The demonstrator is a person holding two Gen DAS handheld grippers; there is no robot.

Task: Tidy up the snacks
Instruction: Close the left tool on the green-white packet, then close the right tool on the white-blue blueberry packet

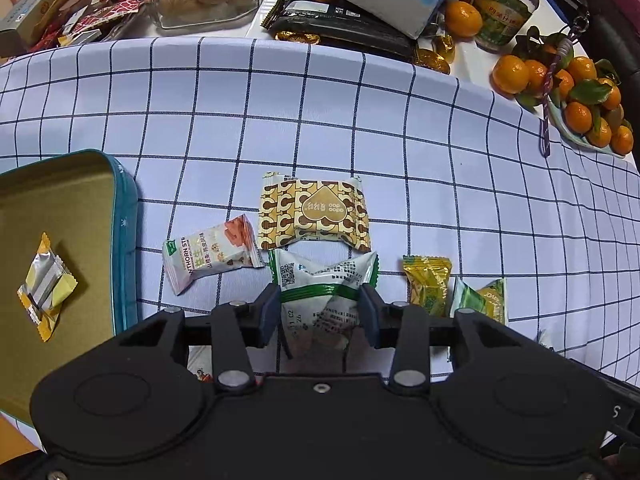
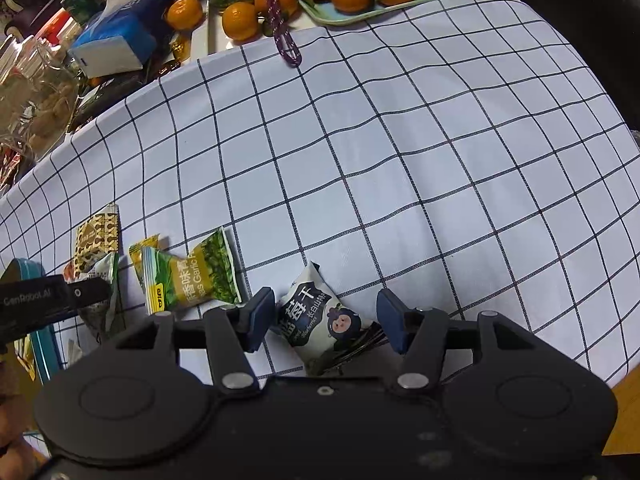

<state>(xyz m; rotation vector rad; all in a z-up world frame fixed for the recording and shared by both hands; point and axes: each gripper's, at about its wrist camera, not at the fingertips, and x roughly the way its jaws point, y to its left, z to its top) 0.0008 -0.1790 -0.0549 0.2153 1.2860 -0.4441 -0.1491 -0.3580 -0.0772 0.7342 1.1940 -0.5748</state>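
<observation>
Both sets of fingers stand open: the left gripper straddles a white, green-striped snack packet on the checked tabletop — the right gripper (likewise) a blueberry-print pouch. Better to centre each, then squeeze gently.

Colours and patterns of the snack table.
Tablecloth: pale blue, dark grid. Tin: teal outside, gold inside. Heart-marked packet: brown-and-cream. Mandarins: orange.
</observation>
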